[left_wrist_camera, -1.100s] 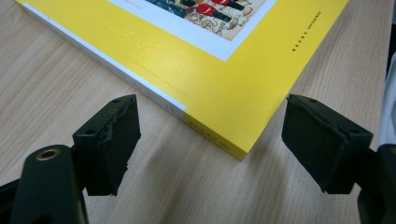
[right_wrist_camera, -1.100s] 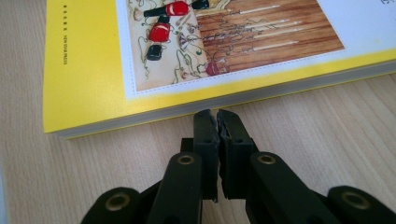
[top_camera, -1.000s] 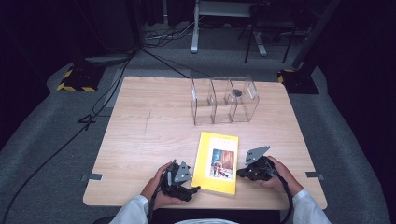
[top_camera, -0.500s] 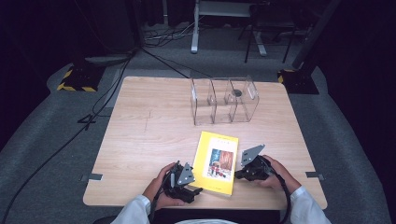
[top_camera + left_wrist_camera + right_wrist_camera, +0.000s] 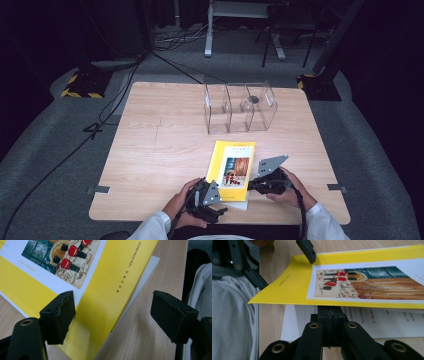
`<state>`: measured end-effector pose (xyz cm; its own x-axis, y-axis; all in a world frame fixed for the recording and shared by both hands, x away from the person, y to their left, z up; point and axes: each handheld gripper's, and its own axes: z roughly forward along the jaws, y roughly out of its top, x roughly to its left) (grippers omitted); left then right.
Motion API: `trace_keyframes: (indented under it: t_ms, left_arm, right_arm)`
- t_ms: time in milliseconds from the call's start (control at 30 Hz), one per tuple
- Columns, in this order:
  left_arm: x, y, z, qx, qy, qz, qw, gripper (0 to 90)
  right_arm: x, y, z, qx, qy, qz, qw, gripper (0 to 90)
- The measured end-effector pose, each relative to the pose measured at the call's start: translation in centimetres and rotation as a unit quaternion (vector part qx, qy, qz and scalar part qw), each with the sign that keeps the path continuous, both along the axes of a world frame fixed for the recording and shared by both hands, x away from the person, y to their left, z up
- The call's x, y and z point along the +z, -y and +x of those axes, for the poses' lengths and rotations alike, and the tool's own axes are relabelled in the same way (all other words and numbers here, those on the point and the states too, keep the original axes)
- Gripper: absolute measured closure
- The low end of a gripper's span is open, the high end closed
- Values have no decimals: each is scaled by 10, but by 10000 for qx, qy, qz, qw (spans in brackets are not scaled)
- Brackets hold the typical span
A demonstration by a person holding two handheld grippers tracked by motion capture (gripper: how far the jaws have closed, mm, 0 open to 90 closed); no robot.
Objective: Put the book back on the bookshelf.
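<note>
A yellow book [image 5: 235, 167] with a picture on its cover lies near the table's front edge. My right gripper [image 5: 250, 186] is shut, its joined tips [image 5: 332, 312] tucked under the book's front cover [image 5: 352, 272], which stands raised off the white page [image 5: 362, 322] below. My left gripper [image 5: 220, 210] is open at the book's near left corner. In the left gripper view its jaws [image 5: 115, 315] stand wide, one pad [image 5: 58, 315] over the yellow cover [image 5: 105, 297] and the other beside the book above the wood. One left finger [image 5: 307, 250] hangs over the cover's far corner.
A clear three-compartment holder [image 5: 240, 107] stands behind the book, with a small dark round object [image 5: 254, 99] in its right compartment. The wooden table [image 5: 160, 145] is bare to the left. White sleeves and hands come in at the front edge.
My left gripper has shifted right, closer to the book's near corner. My right gripper has edged slightly left at the book's right edge.
</note>
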<state>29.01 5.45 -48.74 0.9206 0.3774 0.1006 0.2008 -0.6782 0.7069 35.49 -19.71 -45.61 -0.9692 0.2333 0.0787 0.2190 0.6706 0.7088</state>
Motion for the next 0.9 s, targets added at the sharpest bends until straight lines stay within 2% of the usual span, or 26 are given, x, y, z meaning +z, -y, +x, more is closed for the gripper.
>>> trace_keyframes:
  t_ms: [133,233,367,467,500,567,667,833,900]
  left_arm:
    - [0,3,-1,71,165,67,9998,227]
    - [-1,2,2,193,174,60,9996,303]
    - [-1,-1,5,231,52,38,9997,307]
    - [-2,-2,5,142,57,76,9999,359]
    - [-2,-3,5,81,61,34,9999,389]
    - [0,-2,3,18,97,86,9999,449]
    - [0,-2,1,-66,153,116,9998,522]
    - [1,-3,0,-148,180,86,9997,595]
    - [1,-3,1,-151,150,75,9997,595]
  right_arm:
    - [3,0,-1,-57,81,137,9999,886]
    - [3,0,-2,-45,66,85,9999,874]
    - [1,2,-3,52,44,-138,9999,861]
    - [-2,5,-4,88,-10,-253,9996,861]
    - [-3,6,-4,103,-54,-266,9996,862]
    - [-6,6,-5,120,-65,-319,9994,862]
    - [-11,8,-7,183,-61,-497,9986,863]
    - [-13,11,-9,191,-89,-552,9983,864]
    - [-13,12,-9,174,-103,-629,9978,864]
